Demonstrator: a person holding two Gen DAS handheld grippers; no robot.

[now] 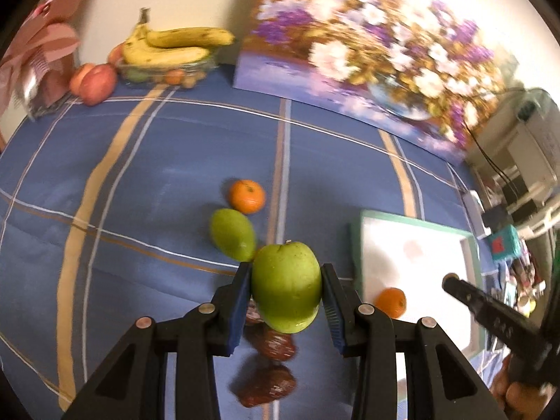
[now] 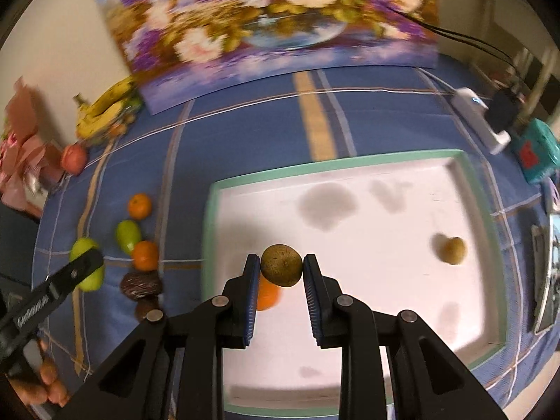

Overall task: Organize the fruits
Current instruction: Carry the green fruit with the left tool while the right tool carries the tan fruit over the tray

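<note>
My left gripper is shut on a green apple, held above the blue checked cloth. Under it lie dark brown fruits; a green fruit and a tangerine lie beyond. My right gripper is shut on a small round brown fruit over the white tray. In the tray lie an orange and another brown fruit. The right wrist view shows the apple at far left, behind a black finger of the left gripper.
A floral painting leans on the wall at the back. A glass bowl with bananas and peaches stand back left, beside pink wrapping. A white power strip and a teal box sit right of the tray.
</note>
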